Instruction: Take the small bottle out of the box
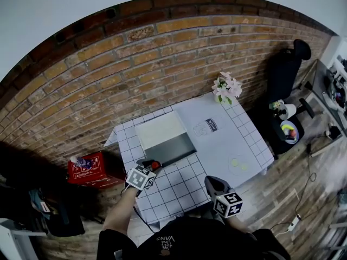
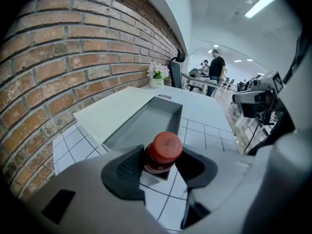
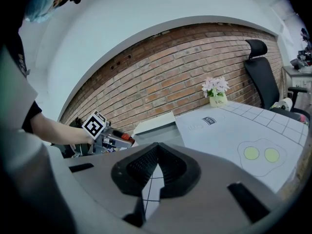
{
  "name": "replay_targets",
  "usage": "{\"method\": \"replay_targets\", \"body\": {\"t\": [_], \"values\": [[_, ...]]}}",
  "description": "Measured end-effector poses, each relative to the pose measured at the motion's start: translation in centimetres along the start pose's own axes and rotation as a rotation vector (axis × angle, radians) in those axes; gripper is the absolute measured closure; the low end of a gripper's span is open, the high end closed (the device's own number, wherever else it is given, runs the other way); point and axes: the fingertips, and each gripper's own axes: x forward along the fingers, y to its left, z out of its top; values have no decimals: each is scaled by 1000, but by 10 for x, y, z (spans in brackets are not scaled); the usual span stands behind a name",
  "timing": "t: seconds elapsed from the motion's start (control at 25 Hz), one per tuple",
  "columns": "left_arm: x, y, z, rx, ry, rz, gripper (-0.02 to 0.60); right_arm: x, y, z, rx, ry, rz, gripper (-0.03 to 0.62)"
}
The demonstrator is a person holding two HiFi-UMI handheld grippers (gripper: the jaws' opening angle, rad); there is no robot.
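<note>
A small bottle with a red cap (image 2: 164, 151) stands upright between the jaws of my left gripper (image 2: 161, 161), whose pads press on its two sides. It is just outside the near end of the open grey box (image 2: 148, 118), over the checked tablecloth. In the head view, the left gripper (image 1: 149, 168) holds the bottle (image 1: 155, 165) at the near left corner of the box (image 1: 172, 148). My right gripper (image 1: 214, 184) hovers over the table's near edge, and its jaws (image 3: 157, 152) are shut with nothing between them. From there I see the bottle (image 3: 125, 138) at the left.
The box's lid (image 1: 160, 129) lies open towards the brick wall. A flower pot (image 1: 226, 89) stands at the far corner. On the right is a white mat with two yellow-green circles (image 1: 238, 163). Beside the table are a red box (image 1: 87, 168) and a black chair (image 1: 286, 69).
</note>
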Motion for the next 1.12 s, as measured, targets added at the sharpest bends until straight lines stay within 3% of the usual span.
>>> {"method": "replay_targets", "body": {"t": [0.52,1.12], "values": [[-17,-3,7,-12,-82,35,383,-13,12,-4,11,-9,-20,595],[-40,-12,25,-136,-188,139,383,-11,-9,18,-24,20,36,595]]}}
